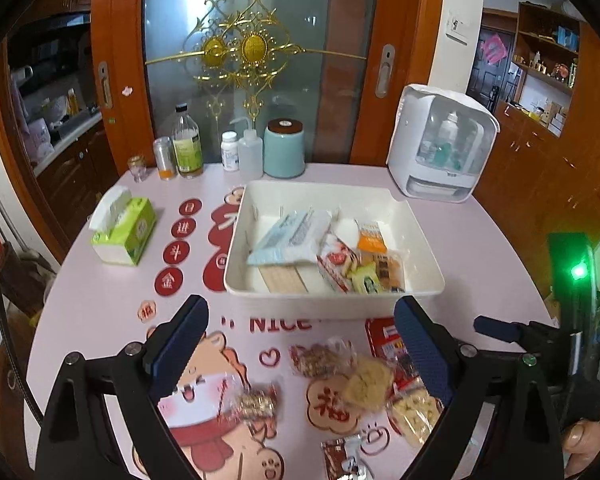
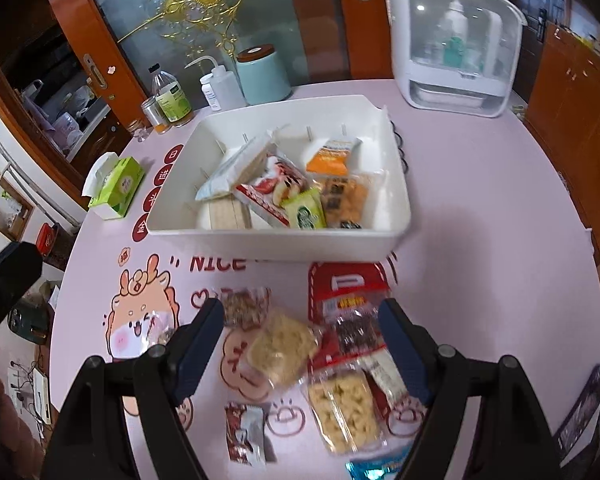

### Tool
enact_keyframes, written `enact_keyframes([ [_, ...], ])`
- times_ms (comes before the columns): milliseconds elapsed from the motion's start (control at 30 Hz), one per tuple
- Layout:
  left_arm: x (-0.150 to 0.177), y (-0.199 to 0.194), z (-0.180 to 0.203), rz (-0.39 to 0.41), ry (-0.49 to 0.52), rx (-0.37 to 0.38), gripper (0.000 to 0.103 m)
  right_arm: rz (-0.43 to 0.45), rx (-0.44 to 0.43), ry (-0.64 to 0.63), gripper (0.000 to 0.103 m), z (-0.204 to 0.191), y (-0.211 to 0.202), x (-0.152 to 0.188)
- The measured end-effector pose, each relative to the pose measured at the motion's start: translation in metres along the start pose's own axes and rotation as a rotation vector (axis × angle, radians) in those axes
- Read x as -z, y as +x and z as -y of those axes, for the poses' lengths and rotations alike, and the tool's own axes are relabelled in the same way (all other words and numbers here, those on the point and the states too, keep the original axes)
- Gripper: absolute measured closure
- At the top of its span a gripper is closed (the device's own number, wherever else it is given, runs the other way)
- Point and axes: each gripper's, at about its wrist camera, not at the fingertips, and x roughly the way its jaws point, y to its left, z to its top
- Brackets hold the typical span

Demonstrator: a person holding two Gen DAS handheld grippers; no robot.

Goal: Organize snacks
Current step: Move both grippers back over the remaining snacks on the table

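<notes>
**Bin partly filled, a scatter of packets still on the table**

Both grippers hang over the near edge of the pink table (image 2: pixel 480 200) with nothing between their fingers. The left gripper (image 1: pixel 300 354) stands spread wide and empty, and the right gripper (image 2: pixel 302 346) is likewise spread, pinching nothing.

Ahead of both grippers, beyond their fingertips, sits the white bin (image 2: pixel 396 216). It already holds a share of the snacks: a pale blue-and-white packet (image 1: pixel 288 240) leaning at its left, an orange packet (image 2: pixel 330 156) toward the back, a red-and-white wrapper (image 2: pixel 268 192), a small green packet (image 2: pixel 304 210) and an orange cracker pack (image 2: pixel 346 200) near the front wall. That part of the job looks done, though they lie piled rather than sorted between the bin's dividers.

What is left lies loose on the table under and between the right gripper's fingers: a clear pack of nutty clusters (image 2: pixel 244 306), a pale rice-puff square (image 2: pixel 282 346), a red packet with a dark window (image 2: pixel 354 320), a clear pack of yellow biscuits (image 2: pixel 344 412) and a small brown-and-white sachet (image 2: pixel 246 432) nearest the camera. A blue wrapper (image 2: pixel 374 470) peeks in at the bottom edge; too little shows to say what it is. Under the left gripper's left finger lies one more clear pack with golden pieces (image 1: pixel 256 402), apart from the rest.

The remaining packets are small, crinkly and flat, most in clear film, several overlapping
</notes>
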Motion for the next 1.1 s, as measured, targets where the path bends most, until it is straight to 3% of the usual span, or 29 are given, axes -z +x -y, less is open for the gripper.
enact_keyframes([
  [433, 0.058, -0.001, 0.001, -0.110, 0.057, 0.050, 0.009, 0.016, 0.075, -0.012, 0.023, 0.034, -0.036, 0.070],
  [733, 0.093, 0.029, 0.019, -0.231, 0.130, 0.085, 0.009, -0.086, 0.066, 0.032, 0.023, 0.056, -0.015, 0.118],
  [1100, 0.105, 0.081, 0.041, -0.362, 0.171, 0.119, 0.009, -0.186, 0.018, -0.016, 0.023, 0.050, 0.034, 0.129],
])
